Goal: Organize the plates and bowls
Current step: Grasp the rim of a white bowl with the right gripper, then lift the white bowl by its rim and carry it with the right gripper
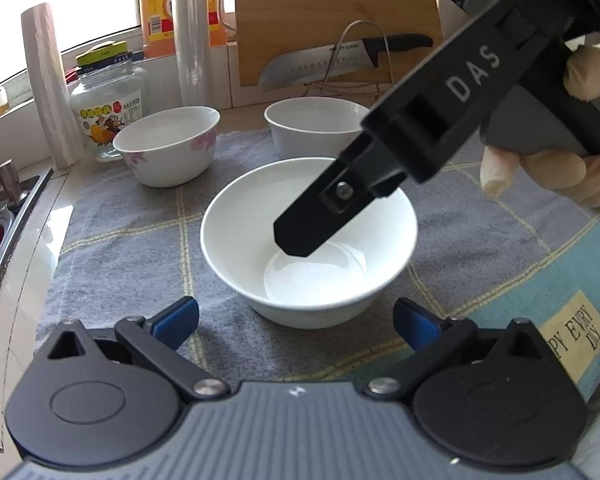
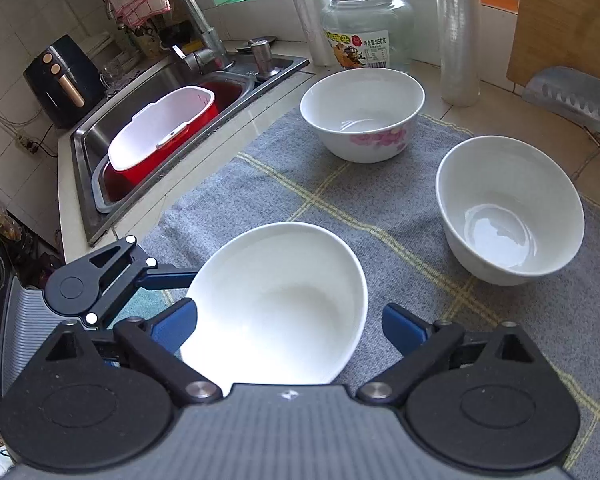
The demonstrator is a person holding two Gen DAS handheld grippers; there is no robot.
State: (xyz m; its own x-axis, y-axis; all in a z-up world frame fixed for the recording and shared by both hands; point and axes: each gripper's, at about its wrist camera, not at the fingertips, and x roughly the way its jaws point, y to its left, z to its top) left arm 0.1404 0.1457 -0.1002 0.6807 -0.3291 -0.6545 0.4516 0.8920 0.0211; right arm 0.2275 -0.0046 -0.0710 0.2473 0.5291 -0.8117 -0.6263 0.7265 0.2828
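Three bowls sit on the grey cloth [image 2: 292, 184] over the table. The right tool [image 2: 290, 330] is spread wide, its left finger inside the near plain bowl [image 2: 276, 308], its right finger outside the rim; the bowl's near edge is hidden under the tool body. The left tool [image 1: 296, 318] is also spread, just short of that bowl, holding nothing. Ahead of the right tool stand the flowered bowl [image 2: 362, 114] and, to the right, the second plain bowl [image 2: 510, 210] (well apart, bare cloth between).

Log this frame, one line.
left hand-held gripper: open, facing near bowl | right hand-held gripper: open over near bowl | flowered bowl: untouched
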